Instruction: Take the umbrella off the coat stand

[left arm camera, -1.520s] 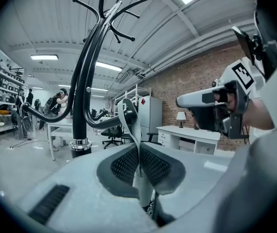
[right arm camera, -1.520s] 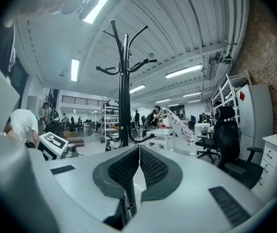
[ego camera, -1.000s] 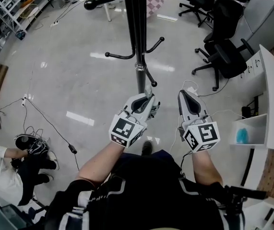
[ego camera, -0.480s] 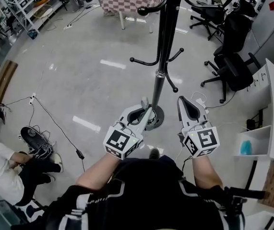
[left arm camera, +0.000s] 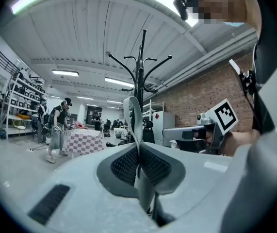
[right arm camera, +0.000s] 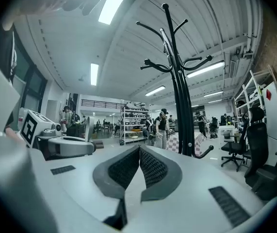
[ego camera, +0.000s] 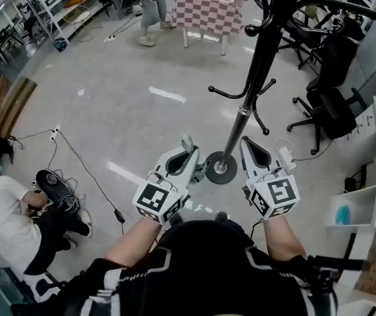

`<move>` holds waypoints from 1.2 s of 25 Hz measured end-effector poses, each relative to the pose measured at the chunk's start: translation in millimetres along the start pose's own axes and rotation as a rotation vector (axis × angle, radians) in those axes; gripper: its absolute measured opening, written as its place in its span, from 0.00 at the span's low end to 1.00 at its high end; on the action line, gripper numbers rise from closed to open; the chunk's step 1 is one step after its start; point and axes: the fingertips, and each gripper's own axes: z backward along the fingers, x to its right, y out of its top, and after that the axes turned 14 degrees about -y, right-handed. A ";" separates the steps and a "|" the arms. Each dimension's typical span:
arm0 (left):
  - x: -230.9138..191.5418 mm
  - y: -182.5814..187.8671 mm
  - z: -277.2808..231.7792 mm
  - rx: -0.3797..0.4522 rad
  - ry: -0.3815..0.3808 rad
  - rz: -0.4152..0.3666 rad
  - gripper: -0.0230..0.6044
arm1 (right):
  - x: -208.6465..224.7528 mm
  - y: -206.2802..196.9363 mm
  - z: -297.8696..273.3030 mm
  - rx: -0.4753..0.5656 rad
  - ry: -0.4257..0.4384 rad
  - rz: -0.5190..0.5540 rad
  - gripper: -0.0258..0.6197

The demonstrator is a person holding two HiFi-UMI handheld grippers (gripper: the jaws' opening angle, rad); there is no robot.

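Note:
The black coat stand point(ego camera: 256, 68) rises ahead of me and to the right, its round base point(ego camera: 220, 169) on the floor between my two grippers. My left gripper point(ego camera: 188, 151) points level and is shut on a pale grey strap loop point(ego camera: 187, 141) that sticks up from its jaws. The left gripper view shows the same loop point(left arm camera: 132, 115) pinched between the pads, with the stand point(left arm camera: 139, 81) beyond. I see no umbrella body in any view. My right gripper point(ego camera: 248, 143) is level beside the left; its pads meet on nothing point(right arm camera: 139, 148), and the stand's hooks point(right arm camera: 177, 67) are bare.
A table with a checked cloth point(ego camera: 211, 8) stands at the back, with a person point(ego camera: 151, 5) walking by it. Black office chairs point(ego camera: 332, 51) and a white cabinet point(ego camera: 372, 163) are on the right. A person point(ego camera: 3, 209) sits on the floor at left among cables point(ego camera: 76, 170).
Both grippers have drawn back from the coat stand together and risen slightly. The stand's pole, which was right at the jaws, now stands farther ahead with its base in view.

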 end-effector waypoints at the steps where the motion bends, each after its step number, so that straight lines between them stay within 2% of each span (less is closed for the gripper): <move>1: -4.5 2.0 7.4 0.004 0.011 0.002 0.06 | -7.0 1.3 -2.3 0.001 0.004 0.002 0.05; 7: -26.6 15.9 49.5 0.039 0.068 0.000 0.06 | -49.7 10.7 -19.1 0.008 0.044 0.023 0.05; 14: -45.1 32.7 76.1 0.073 0.105 0.008 0.06 | -78.7 19.6 -41.7 0.003 0.079 0.023 0.05; 30: -60.0 48.6 107.6 0.091 0.144 -0.005 0.06 | -110.1 25.2 -52.5 0.003 0.102 0.020 0.05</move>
